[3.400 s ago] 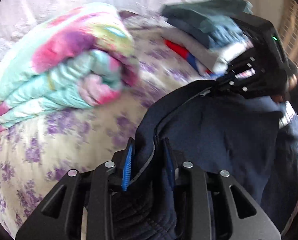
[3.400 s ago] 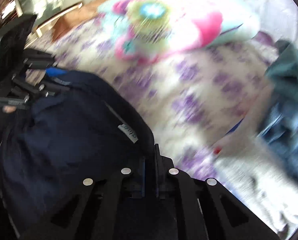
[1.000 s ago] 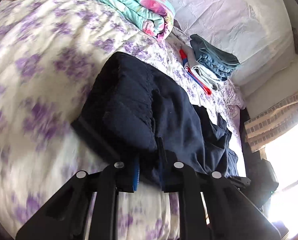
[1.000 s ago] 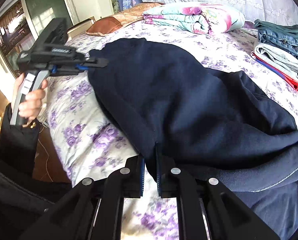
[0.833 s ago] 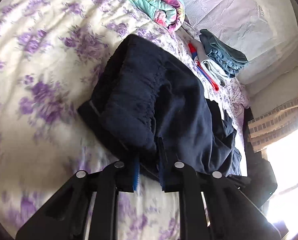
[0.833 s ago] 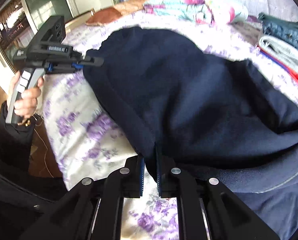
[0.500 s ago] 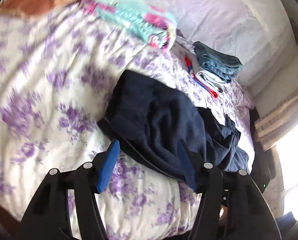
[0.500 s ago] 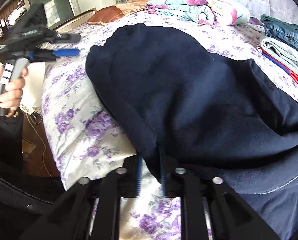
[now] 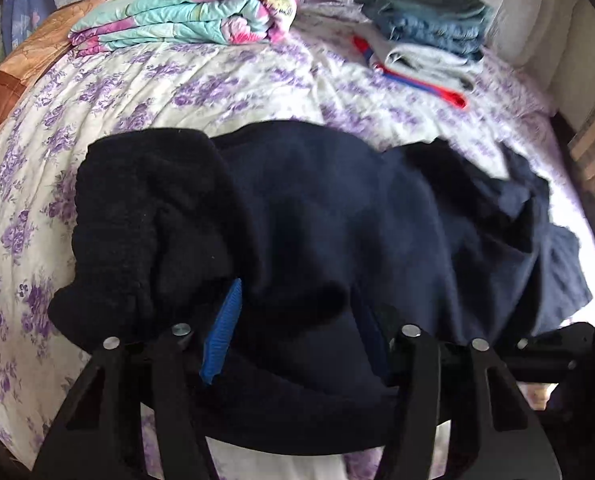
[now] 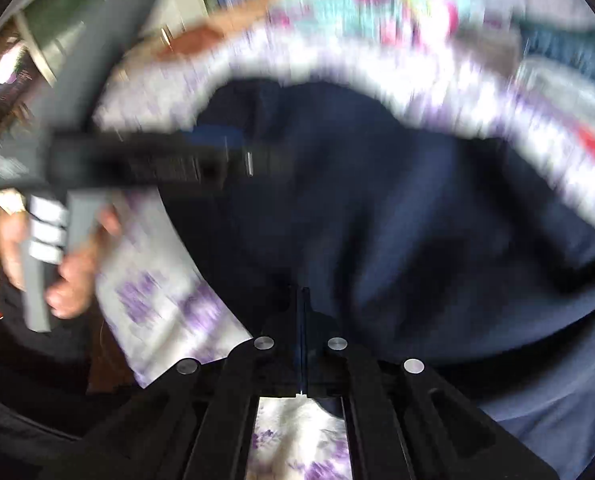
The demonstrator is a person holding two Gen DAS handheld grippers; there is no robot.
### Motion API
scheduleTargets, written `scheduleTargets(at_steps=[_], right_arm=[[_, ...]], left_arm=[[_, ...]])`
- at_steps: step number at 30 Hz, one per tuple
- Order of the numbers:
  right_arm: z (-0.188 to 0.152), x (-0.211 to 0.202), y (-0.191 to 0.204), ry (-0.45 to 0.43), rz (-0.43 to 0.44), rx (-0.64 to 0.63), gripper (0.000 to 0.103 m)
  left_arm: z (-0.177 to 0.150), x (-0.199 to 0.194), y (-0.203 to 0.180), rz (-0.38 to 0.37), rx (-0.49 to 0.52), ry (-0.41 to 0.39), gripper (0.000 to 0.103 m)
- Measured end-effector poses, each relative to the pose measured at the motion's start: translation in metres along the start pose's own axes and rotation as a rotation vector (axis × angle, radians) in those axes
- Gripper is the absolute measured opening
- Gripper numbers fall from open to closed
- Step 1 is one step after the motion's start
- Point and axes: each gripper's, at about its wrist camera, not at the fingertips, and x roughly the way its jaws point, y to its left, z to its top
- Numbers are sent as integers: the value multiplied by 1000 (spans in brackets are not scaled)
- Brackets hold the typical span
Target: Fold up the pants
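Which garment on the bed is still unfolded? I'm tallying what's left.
The navy pants, spread rumpled nearest the left gripper. The jeans and grey garment sit stacked and folded behind.

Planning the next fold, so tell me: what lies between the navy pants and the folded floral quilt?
Only bare purple-flowered bedsheet, between pants and quilt, in the left wrist view.

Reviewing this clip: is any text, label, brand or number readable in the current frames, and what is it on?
None can be read.
The left tool shows pale markings on its body in the right wrist view, blurred beyond reading.
The navy pants, folded clothes stack and floral bedsheet show no lettering in the left wrist view.
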Motion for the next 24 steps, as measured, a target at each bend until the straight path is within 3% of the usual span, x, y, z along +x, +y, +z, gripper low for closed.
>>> scheduleTargets(at_steps=[4,6,8,9,12,14,16,19,24], right_arm=[[17,-24,-20,60,52,83,3],[31,-59,-50,15,41,162,6],[42,-100,-97,-66,-44,293,43],[45,-116,-120,-95,-120,347,67],[59,-142,-200,-65,-393,485,67],[68,-141,-257,4,-500,597,66],[77,-129,-296,67,-523,673,55],[82,-110,-328,135,-509,755,54],[75,-76,-355,240,-618,819,53]], left_arm=[[1,5,-2,50,30,-21,54],[4,7,0,41,23,-24,54],[5,7,2,29,22,-30,54],[5,7,2,23,28,-38,55],[2,9,-2,20,48,-54,62],[1,10,-7,27,63,-60,66],[1,11,-11,37,79,-64,68],[0,11,-11,35,85,-68,69],[0,10,-8,17,84,-73,69]])
